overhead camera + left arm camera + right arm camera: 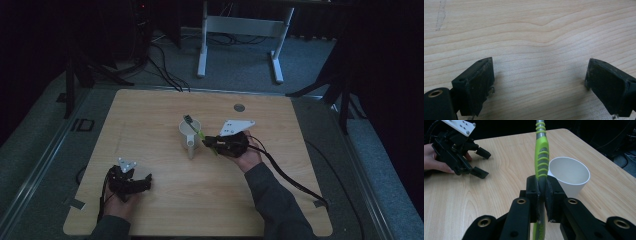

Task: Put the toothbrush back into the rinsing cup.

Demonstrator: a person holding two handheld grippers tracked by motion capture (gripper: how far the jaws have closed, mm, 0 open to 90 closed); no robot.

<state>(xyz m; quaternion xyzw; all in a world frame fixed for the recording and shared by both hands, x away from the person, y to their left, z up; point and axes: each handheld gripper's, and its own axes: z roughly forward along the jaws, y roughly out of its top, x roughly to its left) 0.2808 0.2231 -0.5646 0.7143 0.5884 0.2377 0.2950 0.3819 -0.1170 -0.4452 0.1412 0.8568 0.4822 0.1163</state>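
We have the right tool (543, 192) pinched tight on a green-and-grey toothbrush (541, 157), grip low on the handle, jaws pressed against it from both sides. In the high view the right tool (209, 143) sits just beside the white paper cup (190, 131), and the brush head end (188, 119) leans over the cup rim. The cup stands upright near the middle of the worktop (160, 107); whether the head touches the inside wall we cannot tell.

Left tool (144, 181) is parked near the front left of the worktop, well apart from the cup, jaws spread with nothing between them; its own camera looks at bare wood grain (534, 37).

Risks, as we judge them:
- The cup is light and unsupported. Any sideways push from the brush or the right tool probably tips or slides it, with the left tool too far off to steady it.
- Narrow grip on a ribbed, rounded handle: the brush could pivot in the jaws if the head snags the rim.
- If released at a steep lean, the brush's weight may lever the cup over.

Surface: pale wood-grain worktop with rounded corners and a grey round cap (239, 107) near the far edge. The room is dim, with grey floor, loose cables and a white desk frame (240, 30) behind.
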